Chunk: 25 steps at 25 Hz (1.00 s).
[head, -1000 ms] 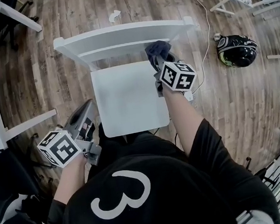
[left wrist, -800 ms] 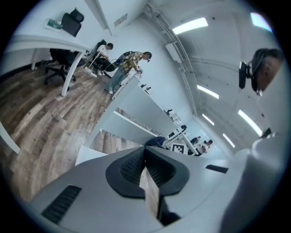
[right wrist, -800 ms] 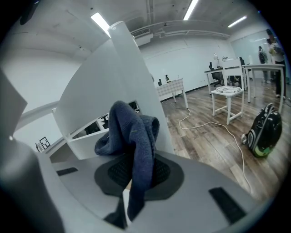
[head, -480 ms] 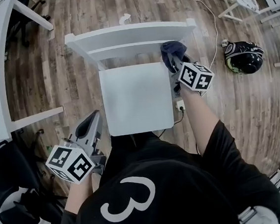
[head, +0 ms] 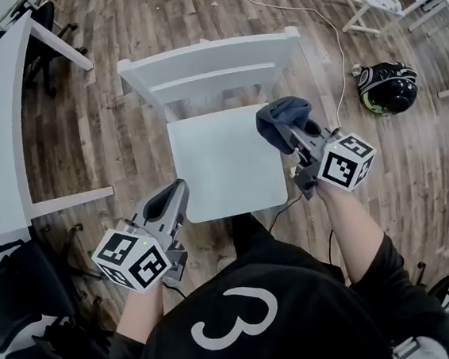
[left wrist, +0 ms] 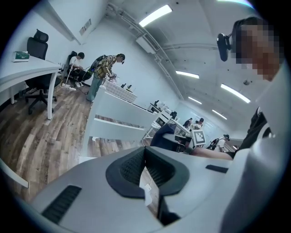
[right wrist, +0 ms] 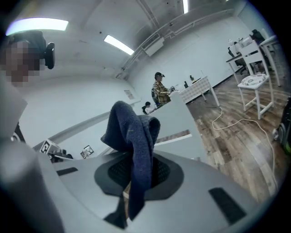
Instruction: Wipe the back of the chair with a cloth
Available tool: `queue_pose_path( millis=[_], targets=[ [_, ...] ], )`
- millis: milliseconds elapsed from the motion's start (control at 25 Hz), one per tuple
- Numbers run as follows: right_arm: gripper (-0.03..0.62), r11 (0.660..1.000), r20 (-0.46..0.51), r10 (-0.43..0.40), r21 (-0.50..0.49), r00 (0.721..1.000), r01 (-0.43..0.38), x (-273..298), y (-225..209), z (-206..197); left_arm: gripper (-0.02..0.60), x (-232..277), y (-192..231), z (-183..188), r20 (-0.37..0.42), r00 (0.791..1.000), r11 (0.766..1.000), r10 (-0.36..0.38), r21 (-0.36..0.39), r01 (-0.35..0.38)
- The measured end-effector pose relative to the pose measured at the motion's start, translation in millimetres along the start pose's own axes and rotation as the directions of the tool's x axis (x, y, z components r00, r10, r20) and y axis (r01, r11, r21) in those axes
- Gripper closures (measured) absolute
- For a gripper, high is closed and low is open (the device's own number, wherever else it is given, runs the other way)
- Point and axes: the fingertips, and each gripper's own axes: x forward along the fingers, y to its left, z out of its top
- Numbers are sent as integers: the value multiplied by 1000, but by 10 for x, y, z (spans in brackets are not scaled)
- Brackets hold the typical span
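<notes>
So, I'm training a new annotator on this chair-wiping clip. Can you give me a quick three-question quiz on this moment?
1. True or false: the cloth is pressed against the chair back.
2. The cloth is held by: A. the right tool; B. a bare hand; C. nothing, it lies flat.
3. What dark round thing lies on the floor at the head view's right?

Key:
1. False. It is held over the right rear corner of the seat, apart from the back.
2. A. The jaws are closed on it.
3. A helmet.
</notes>
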Motion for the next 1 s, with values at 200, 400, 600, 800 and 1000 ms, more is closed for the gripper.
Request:
queue_pose_path(
  millis=[200,400,600,800,1000],
  targets=[
    [543,981,5,191,-33,982,-190,-552,1179,-150,568,-483,-418,-28,39,999,999,-30,46,28],
    [543,958,38,282,-68,959,-279,-1179,2318,-257,568,-1308,-1029,-19,107,988,982,-113,164,94],
    [543,939,76,337,-95,939,-329,-1745,3319,-421,568,-2094,-1633,-184,126,977,959,-171,247,136],
    [543,921,108,383,-117,917,-371,-2139,4026,-514,569,-2660,-2072,-202,176,957,935,-232,312,169],
    [545,931,94,354,-131,930,-341,-2269,4189,-589,568,-2882,-2222,-204,199,941,925,-273,323,200]
  ],
)
